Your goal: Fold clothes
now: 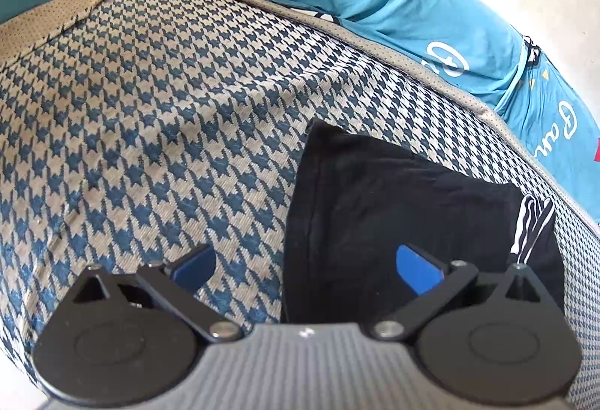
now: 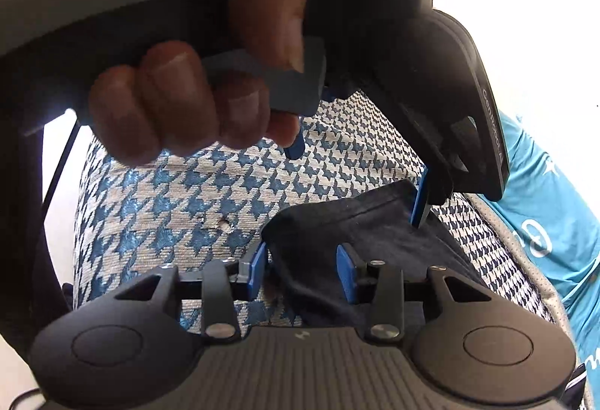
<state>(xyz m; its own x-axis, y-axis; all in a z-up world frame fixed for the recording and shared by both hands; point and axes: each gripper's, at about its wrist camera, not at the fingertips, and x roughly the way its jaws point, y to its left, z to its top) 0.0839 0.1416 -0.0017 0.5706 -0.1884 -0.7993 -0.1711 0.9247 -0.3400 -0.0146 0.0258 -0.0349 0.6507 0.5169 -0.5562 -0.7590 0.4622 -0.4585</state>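
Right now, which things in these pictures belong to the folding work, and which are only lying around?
For the job:
- black cloth garment, lying on the mattress
- left hand-held gripper, open
- right hand-held gripper, black cloth between its blue pads
- hand holding the left one

Just there:
- blue-and-cream houndstooth mattress
- teal printed bedsheet

Right gripper (image 2: 303, 269), blue pads partly closed around a raised fold of black garment (image 2: 360, 222) on a blue-and-white houndstooth cushion (image 2: 168, 200). Above, a person's hand (image 2: 195, 87) grips the left gripper (image 2: 420, 200), its blue finger touching the garment.
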